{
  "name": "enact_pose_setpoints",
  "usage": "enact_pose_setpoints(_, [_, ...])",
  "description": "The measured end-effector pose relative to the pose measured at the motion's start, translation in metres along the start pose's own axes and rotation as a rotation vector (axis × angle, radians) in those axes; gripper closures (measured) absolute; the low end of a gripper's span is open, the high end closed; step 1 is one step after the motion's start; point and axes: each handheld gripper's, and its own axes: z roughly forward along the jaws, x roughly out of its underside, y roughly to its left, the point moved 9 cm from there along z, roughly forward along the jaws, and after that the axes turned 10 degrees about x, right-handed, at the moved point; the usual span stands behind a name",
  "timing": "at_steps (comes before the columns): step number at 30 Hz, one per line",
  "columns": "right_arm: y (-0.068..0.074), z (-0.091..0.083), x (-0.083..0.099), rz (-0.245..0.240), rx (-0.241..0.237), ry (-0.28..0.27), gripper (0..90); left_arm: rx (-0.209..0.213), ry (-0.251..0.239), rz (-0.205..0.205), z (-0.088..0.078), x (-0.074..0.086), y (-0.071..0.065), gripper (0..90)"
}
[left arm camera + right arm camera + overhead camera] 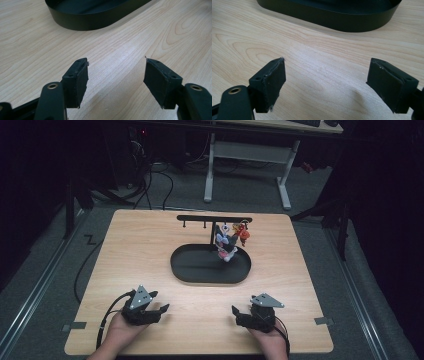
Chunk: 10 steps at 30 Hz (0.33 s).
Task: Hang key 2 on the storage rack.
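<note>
The black oval tray lies near the middle of the wooden table, its long axis running across the table from the person's left to right; a black T-shaped stand rises from its far side, its crossbar parallel to that long axis, with small hooks under the bar; a cluster of small charms, white, purple and orange-red, hangs from the right part of the bar, dangling over the tray's right half; no writing or label can be read on any of them; the left claw rests low at the near left of the table, pointing toward the centre, jaws standing wide with only bare wood between them; the right claw sits at the near right, pointing leftward, jaws wide apart and holding nothing; both are well apart from the tray, whose dark wall curves across the top of the left gripper view and likewise the right gripper view.
</note>
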Motion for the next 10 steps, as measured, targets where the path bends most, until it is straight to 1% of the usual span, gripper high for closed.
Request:
enact_pose_setpoints(2, [0.0017, 0.0009, 0.0004, -0.011, 0.006, 0.002, 15.2, 0.002, 0.002, 0.004, -0.0003, 0.0008, 0.0006, 35.8])
enact_pose_setpoints(5, [0.003, 0.0014, -0.0006, -0.004, 0.007, -0.001, 15.3, 0.004, 0.0, 0.007, -0.0023, 0.0009, 0.0014, 35.7])
enact_pose_setpoints(7, [0.0029, 0.0018, -0.0009, -0.004, 0.011, -0.002, 15.3, 0.001, -0.004, 0.013, -0.005, 0.0005, 0.0023, 35.4])
enact_pose_setpoints(10, [0.0017, 0.0015, -0.0021, -0.001, 0.021, -0.003, 15.2, -0.008, -0.006, 0.012, -0.0094, 0.0007, 0.005, 33.6])
